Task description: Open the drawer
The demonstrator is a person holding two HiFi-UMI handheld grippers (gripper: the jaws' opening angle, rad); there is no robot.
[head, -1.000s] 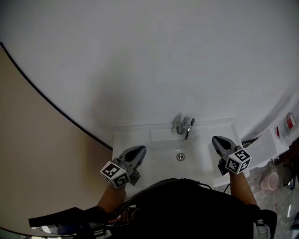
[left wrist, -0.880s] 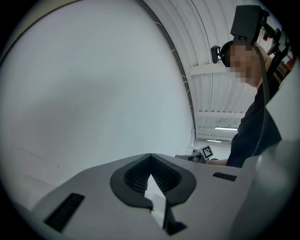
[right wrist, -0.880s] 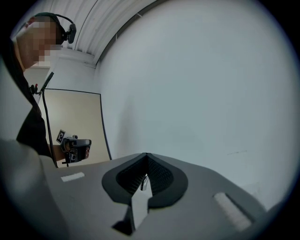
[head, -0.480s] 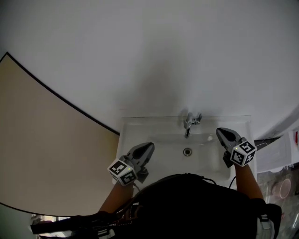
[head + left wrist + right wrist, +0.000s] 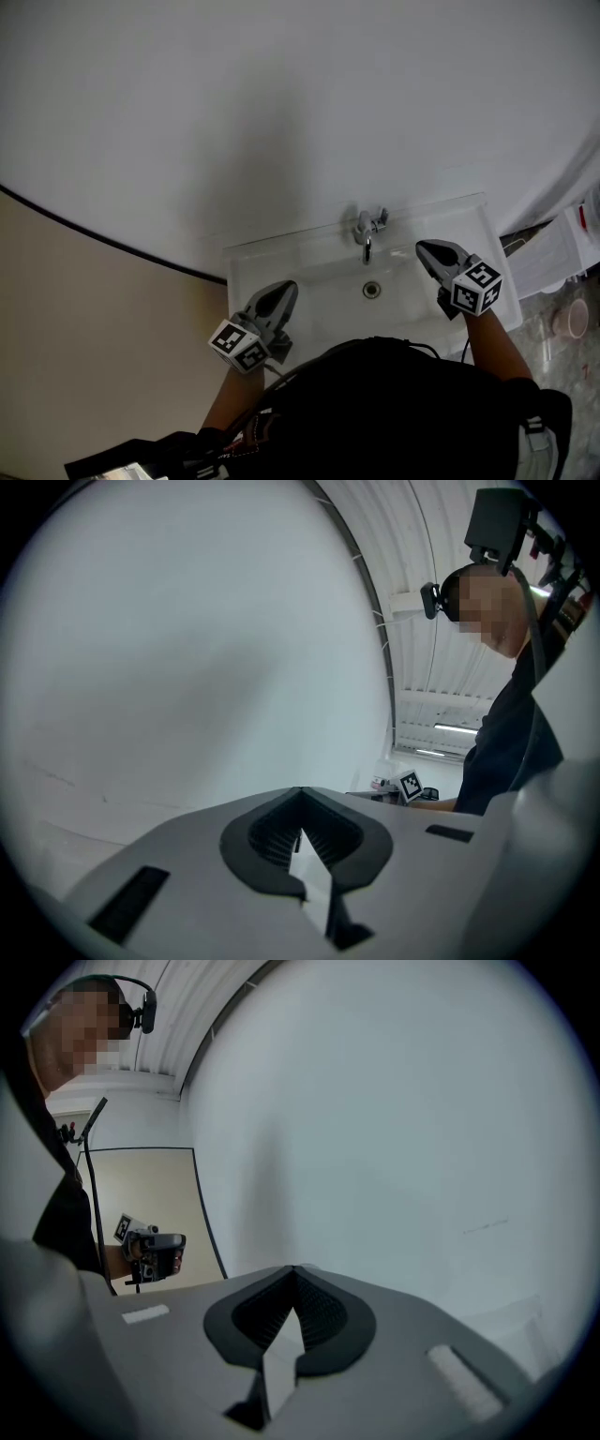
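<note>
No drawer shows in any view. In the head view my left gripper (image 5: 284,290) hovers over the front left corner of a white sink (image 5: 263,259). My right gripper (image 5: 425,248) hovers over the sink's right side. Both point towards the white wall behind the sink. In the left gripper view the left gripper (image 5: 300,795) has its jaws closed tip to tip with nothing between them. The right gripper view shows the right gripper (image 5: 293,1273) shut and empty too. The person's dark torso hides whatever lies below the sink's front edge.
A chrome faucet (image 5: 367,228) stands at the back of the basin, with the drain (image 5: 372,291) in front of it. A beige panel (image 5: 94,328) fills the left. Papers (image 5: 548,258) and a pink cup (image 5: 572,319) lie on the floor at the right.
Both grippers have shifted a little and sunk slightly near the sink's front corners, with their jaws still shut. The head view has swung, so the sink sits at a different angle.
</note>
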